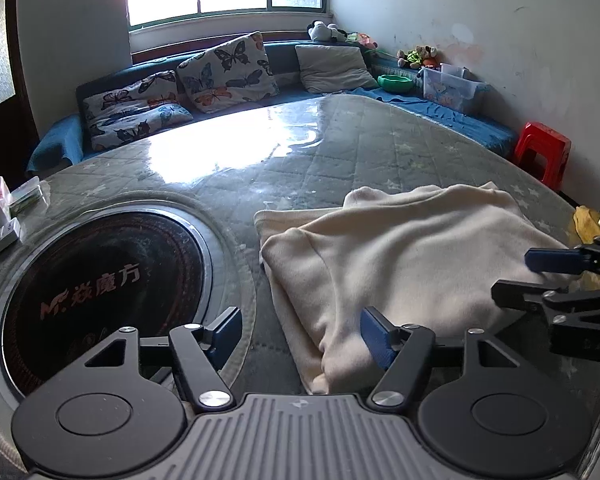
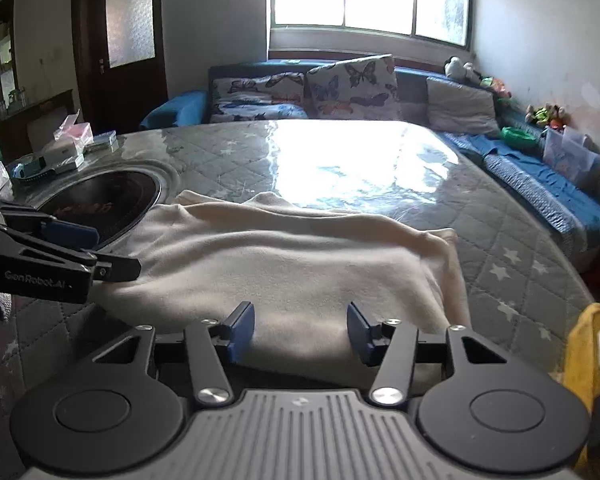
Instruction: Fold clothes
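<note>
One cream garment (image 1: 404, 256) folded on quilted table (image 1: 300, 160), two tongs, left tongs (image 1: 300, 338) and right tongs (image 2: 301, 330) both spread, pinching nothing

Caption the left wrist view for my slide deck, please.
Left gripper open beside a folded cream garment on the quilted table.

You have one cream fleece garment (image 1: 400, 256) lying folded and slightly rumpled on the quilted grey table cover (image 1: 340, 148). Its left edge sits just beside the round black hotplate (image 1: 100, 292).
</note>
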`<state>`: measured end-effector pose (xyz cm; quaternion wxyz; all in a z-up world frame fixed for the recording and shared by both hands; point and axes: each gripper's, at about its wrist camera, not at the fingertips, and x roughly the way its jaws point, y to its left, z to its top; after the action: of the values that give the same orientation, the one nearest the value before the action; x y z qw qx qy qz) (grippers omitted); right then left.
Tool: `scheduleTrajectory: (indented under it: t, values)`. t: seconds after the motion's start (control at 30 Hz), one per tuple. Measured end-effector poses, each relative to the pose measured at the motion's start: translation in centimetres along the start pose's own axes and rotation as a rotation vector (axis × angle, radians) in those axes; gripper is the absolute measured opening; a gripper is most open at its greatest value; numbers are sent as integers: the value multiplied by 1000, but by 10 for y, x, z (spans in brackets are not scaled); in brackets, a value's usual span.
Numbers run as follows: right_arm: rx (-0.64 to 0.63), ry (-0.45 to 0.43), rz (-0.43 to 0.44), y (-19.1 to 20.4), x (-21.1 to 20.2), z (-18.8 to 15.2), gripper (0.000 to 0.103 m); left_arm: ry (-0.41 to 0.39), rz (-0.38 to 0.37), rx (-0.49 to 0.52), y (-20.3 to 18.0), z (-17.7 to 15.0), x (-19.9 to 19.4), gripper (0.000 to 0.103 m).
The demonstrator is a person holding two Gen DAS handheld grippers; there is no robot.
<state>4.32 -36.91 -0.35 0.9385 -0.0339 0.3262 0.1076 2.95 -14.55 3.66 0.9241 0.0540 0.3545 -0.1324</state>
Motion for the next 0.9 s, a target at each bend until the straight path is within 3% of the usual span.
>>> scheduleTrajectory:
  t: [0.27,0.4,0.5,0.9]
  values:
    - [24,-4,-13,1,-3,-7,57,-13,11,0,-4,-7,-8,75]
    - [28,-8,-17,5,-6,-10,66,-12,5,-26,-1,-10,-13,84]
    - [32,-11,-24,6,-9,-13,79,-12,6,-34,1,-14,-17,87]
    - [52,-18,-35,13,-18,-22,92,-28,5,-65,9,-32,-36,97]
